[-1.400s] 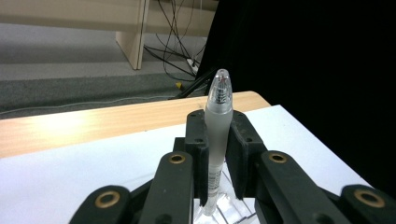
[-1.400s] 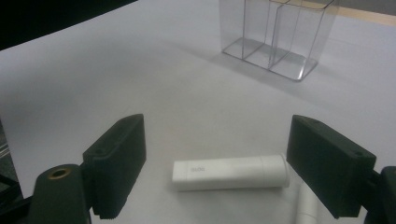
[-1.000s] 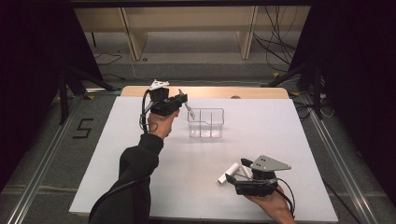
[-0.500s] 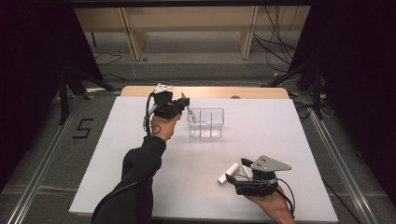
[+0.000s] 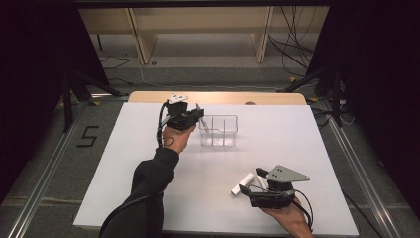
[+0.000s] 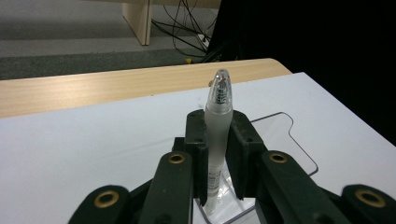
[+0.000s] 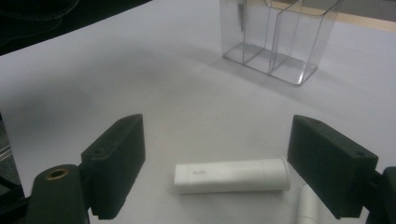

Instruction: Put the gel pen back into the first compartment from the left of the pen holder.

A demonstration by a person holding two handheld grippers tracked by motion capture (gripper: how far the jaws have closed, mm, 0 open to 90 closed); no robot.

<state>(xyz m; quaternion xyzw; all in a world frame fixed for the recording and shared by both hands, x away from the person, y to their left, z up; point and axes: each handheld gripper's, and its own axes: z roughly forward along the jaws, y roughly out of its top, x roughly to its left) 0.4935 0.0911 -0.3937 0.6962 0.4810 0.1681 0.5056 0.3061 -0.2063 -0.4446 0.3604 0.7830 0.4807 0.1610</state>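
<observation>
Pen (image 6: 218, 135), frosted white with clear tip, upright, clamped by left gripper (image 6: 218, 154) fingers; right gripper (image 7: 215, 172) fingers apart.

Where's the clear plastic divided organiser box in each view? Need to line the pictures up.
High view: the clear plastic divided organiser box stands upper centre on the white table, just right of the left tool.
Left gripper view: bottom centre to right, its rim behind the jaws.
Right gripper view: top right.
Shared landmark: the light wooden strip along the table's far edge.

Black sleeve (image 5: 148, 183), black jaws with brass screws (image 6: 176, 158).
</observation>
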